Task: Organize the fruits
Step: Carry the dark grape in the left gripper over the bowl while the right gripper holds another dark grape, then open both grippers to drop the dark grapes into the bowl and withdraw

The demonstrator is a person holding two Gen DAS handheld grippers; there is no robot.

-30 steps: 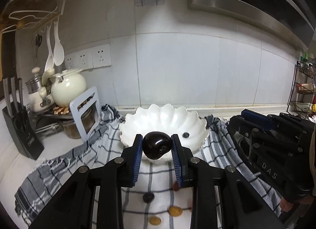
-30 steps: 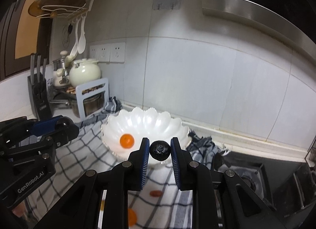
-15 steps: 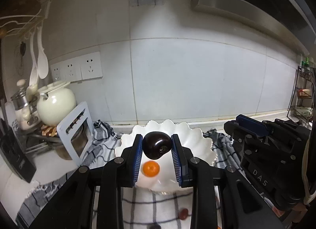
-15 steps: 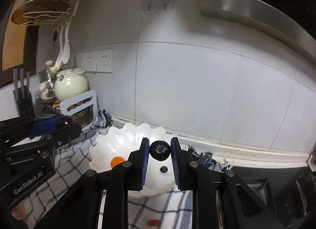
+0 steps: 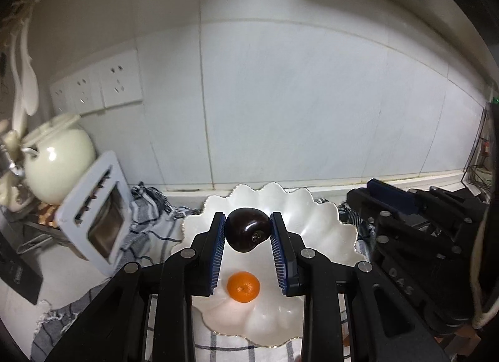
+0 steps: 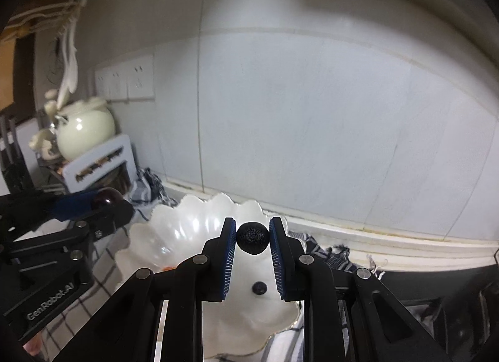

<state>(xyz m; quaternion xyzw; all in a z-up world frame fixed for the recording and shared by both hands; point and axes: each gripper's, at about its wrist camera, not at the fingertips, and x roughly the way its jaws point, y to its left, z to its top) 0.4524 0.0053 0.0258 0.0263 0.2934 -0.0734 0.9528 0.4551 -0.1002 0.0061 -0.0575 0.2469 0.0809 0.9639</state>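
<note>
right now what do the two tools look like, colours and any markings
Both are matte black, angular linkage frames with silver pivot pins and blue ribbed pads on the fingers. The left tool shows white "GenRobot.AI" lettering on its side in the right wrist view. The right tool bears pale "DAS" letters, seen from the left wrist view. A pale cable hangs beside it.

"GenRobot.AI": white lettering on black body of left tongs (image 6: 103, 207), near left | "DAS": faint raised letters on black body of right tongs (image 5: 379, 188), right
</note>
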